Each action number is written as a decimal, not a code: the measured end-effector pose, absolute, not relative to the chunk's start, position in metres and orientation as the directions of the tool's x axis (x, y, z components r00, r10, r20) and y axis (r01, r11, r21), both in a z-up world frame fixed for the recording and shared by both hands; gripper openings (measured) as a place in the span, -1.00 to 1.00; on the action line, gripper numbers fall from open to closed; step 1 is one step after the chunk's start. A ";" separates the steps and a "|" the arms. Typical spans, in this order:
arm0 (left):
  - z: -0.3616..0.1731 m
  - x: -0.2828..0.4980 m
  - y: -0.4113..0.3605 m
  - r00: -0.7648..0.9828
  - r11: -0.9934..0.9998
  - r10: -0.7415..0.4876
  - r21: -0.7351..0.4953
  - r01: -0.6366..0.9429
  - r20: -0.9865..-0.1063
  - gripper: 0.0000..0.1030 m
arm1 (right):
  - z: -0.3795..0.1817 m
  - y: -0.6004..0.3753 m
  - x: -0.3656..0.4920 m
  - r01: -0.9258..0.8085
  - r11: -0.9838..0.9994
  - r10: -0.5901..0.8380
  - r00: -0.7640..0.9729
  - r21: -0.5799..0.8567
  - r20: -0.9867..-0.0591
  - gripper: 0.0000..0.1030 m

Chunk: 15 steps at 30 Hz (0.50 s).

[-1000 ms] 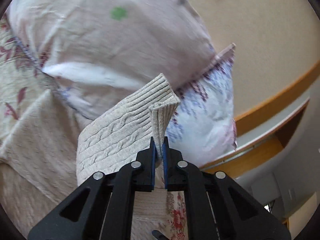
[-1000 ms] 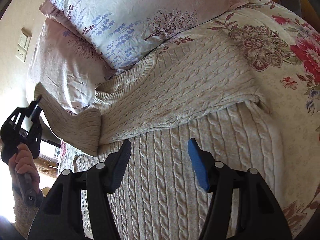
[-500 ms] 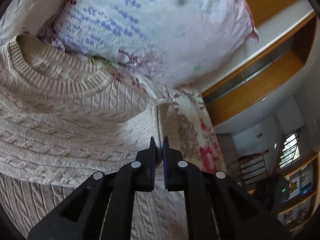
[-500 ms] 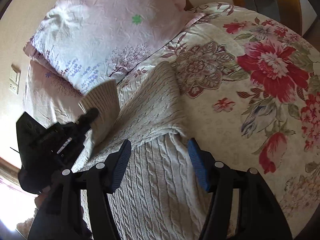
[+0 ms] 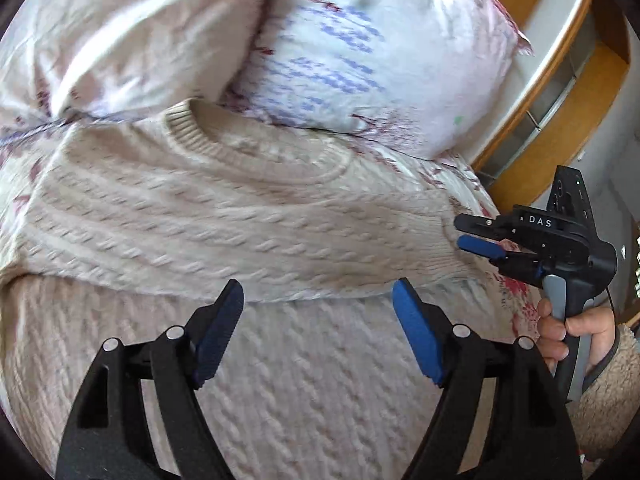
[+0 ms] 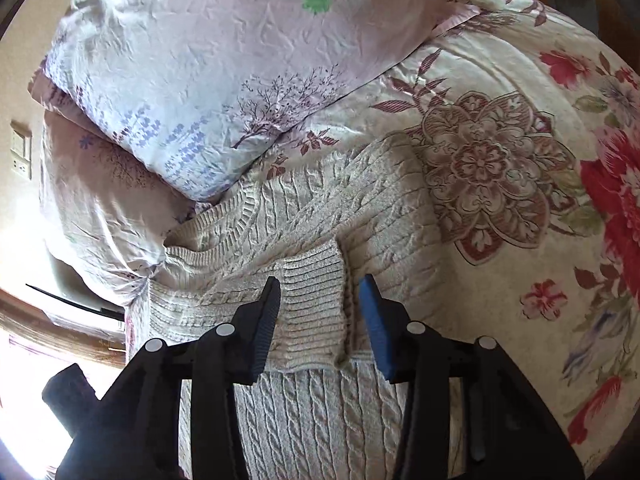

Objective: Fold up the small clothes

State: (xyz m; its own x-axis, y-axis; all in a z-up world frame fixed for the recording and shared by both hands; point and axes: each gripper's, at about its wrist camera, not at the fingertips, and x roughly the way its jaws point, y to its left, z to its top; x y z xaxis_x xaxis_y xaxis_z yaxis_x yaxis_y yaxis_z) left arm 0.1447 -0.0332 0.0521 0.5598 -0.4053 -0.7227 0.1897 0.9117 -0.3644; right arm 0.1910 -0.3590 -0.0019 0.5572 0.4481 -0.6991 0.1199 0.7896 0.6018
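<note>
A beige cable-knit sweater (image 5: pixel 248 232) lies flat on the bed, its neckline toward the pillows. A sleeve is folded across the chest, and its ribbed cuff (image 6: pixel 314 312) lies between the open fingers of my right gripper (image 6: pixel 320 316). My left gripper (image 5: pixel 318 320) is open and empty just above the sweater's body. In the left wrist view the right gripper (image 5: pixel 486 236) is open at the sweater's right edge, held by a hand. The sweater also shows in the right wrist view (image 6: pixel 320 420).
Two floral pillows (image 6: pixel 224 64) lie against the wall beyond the sweater. A flowered bedspread (image 6: pixel 520 152) extends to the right. A wooden bed frame (image 5: pixel 560 92) runs along the far right. A wall socket (image 6: pixel 22 152) is at left.
My left gripper carried the sleeve across the sweater's chest, let it go and opened. My right gripper moved in over the sleeve's cuff.
</note>
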 end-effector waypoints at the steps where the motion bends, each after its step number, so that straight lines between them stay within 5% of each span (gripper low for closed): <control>1: 0.048 0.140 -0.017 0.562 0.920 -0.380 -0.365 0.145 -0.735 0.49 | -0.005 -0.356 0.196 0.115 0.801 0.444 0.544 0.587 -0.712 -0.29; 9: 0.030 0.108 0.059 0.577 0.925 -0.271 -0.375 -0.066 -0.771 0.49 | -0.015 -0.339 0.196 0.053 0.850 0.430 0.507 0.524 -0.747 -0.82; 15: 0.032 0.105 0.061 0.575 0.933 -0.260 -0.355 -0.056 -0.776 0.51 | 0.037 -0.326 0.194 -0.045 0.875 0.389 0.658 0.482 -0.645 -0.85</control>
State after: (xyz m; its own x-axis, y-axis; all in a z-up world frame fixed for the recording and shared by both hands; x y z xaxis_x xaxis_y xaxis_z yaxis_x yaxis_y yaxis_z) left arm 0.1048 0.0611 0.0320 0.5749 -0.2603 -0.7757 -0.0563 0.9332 -0.3549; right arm 0.1936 -0.3255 0.0368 0.6576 0.3890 -0.6452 -0.0452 0.8752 0.4816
